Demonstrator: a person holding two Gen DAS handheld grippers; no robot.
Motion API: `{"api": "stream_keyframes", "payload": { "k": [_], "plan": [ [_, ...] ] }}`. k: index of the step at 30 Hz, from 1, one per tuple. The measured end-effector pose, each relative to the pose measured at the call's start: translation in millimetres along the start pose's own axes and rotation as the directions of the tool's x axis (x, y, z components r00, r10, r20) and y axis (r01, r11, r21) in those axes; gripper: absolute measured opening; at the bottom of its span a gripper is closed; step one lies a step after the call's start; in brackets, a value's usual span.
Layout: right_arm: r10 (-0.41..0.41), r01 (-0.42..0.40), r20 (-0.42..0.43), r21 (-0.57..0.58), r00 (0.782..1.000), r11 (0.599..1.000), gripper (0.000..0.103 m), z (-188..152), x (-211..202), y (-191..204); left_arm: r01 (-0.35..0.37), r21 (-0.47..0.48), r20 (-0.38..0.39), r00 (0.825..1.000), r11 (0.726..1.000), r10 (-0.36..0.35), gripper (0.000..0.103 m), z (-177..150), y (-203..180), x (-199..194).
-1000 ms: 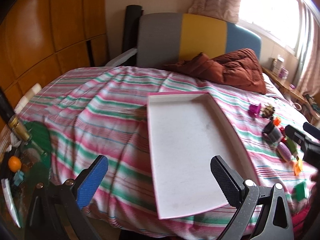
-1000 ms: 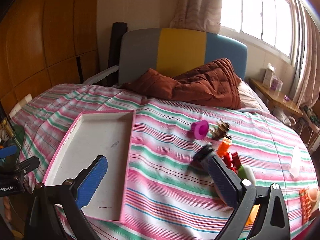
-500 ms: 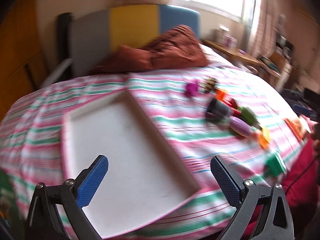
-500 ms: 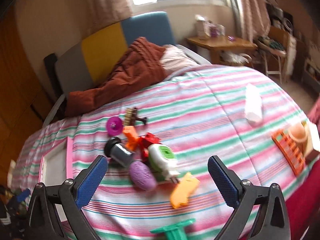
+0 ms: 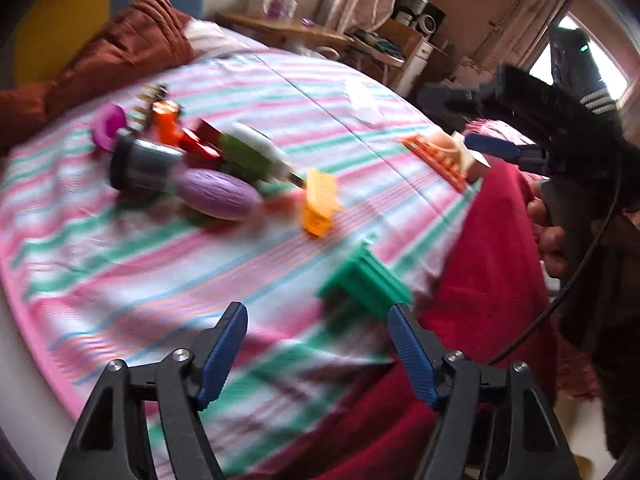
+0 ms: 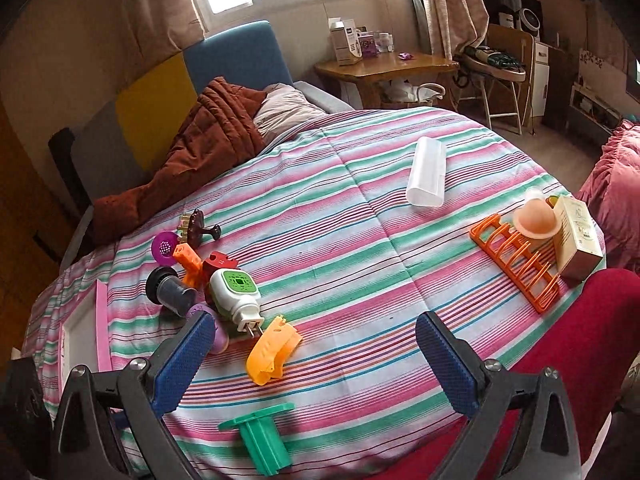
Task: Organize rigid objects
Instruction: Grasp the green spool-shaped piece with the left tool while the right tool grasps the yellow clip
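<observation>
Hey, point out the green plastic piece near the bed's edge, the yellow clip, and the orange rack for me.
Green plastic piece (image 6: pixel 262 436): right wrist view, on its ribbed stem.
Yellow clip (image 6: pixel 272 350): right wrist view, on its curved back.
Orange rack (image 6: pixel 516 258): right wrist view, on a middle divider.

Both cameras look forward and steeply down along their own fingers onto the striped bed (image 6: pixel 360 208). The left view sits low at the bed's near edge, blurred, close to the green piece (image 5: pixel 366 280), facing the right gripper (image 5: pixel 494 148). The right view is sharp; both share the toy cluster (image 6: pixel 208 280).
</observation>
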State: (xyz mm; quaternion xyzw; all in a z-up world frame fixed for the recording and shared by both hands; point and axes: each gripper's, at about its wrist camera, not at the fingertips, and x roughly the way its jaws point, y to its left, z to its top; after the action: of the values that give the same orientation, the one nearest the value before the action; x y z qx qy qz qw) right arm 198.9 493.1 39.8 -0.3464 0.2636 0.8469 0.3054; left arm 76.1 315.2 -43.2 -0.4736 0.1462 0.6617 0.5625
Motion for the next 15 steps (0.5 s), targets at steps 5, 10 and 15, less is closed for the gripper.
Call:
{"api": "stream_keyframes", "payload": {
  "k": [5,10,15],
  "plan": [
    [-0.015,0.015,0.022,-0.002,1.000,1.000,0.102,2,-8,-10,0.065,-0.025,-0.070,0.995,0.998,-0.067,0.073,8,-22,35],
    [-0.046,0.046,0.047,-0.001,0.998,0.999,0.102,1,-16,-20,0.042,-0.075,-0.106,0.993,0.996,-0.049,0.073,23,-24,71],
    [-0.028,0.027,0.025,0.043,0.999,0.999,0.102,0,-11,-31,-0.027,-0.067,-0.100,0.995,0.997,0.020,0.057,28,-16,82]
  ]
}}
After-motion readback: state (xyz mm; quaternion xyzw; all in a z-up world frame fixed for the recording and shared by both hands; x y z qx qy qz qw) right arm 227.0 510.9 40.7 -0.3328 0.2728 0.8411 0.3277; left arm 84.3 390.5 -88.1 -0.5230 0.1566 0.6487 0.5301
